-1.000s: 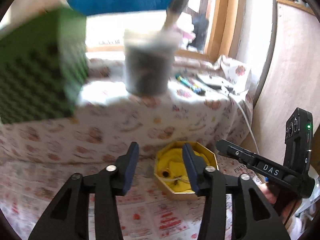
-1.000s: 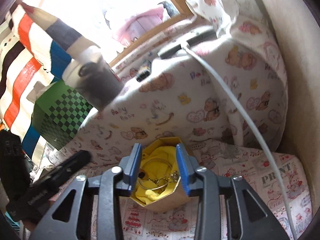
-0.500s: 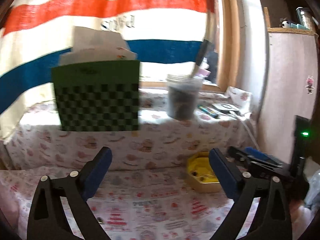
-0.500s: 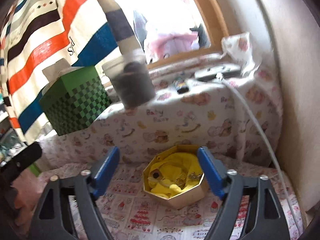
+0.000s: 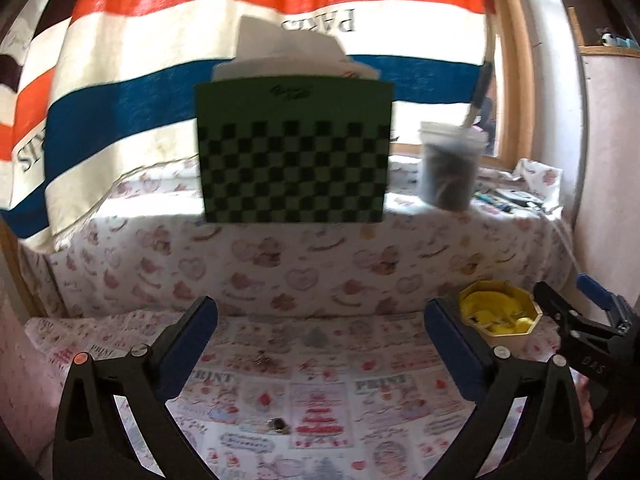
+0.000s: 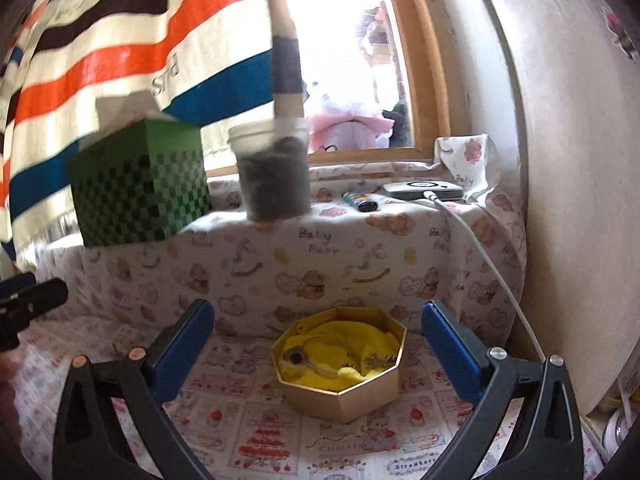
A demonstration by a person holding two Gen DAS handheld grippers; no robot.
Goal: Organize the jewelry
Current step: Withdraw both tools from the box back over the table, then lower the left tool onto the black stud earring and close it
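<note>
On the printed cloth point(image 6: 256, 432), both claws point(image 5: 320, 344) point(image 6: 318, 344) spread wide, grasping nothing.

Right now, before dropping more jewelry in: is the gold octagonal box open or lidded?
Open: the gold octagonal box has no lid; its yellow lining shows.

We are looking along our left gripper point(image 5: 320, 344): matte black triangular arms with open cut-outs, blue pads point(image 5: 188, 340) lining the fingers, silver screws and one orange one at nine o'clock. Our right gripper point(image 6: 316, 344) is showing the same build; white letters "DAS" are showing on its black body in the left view.
</note>
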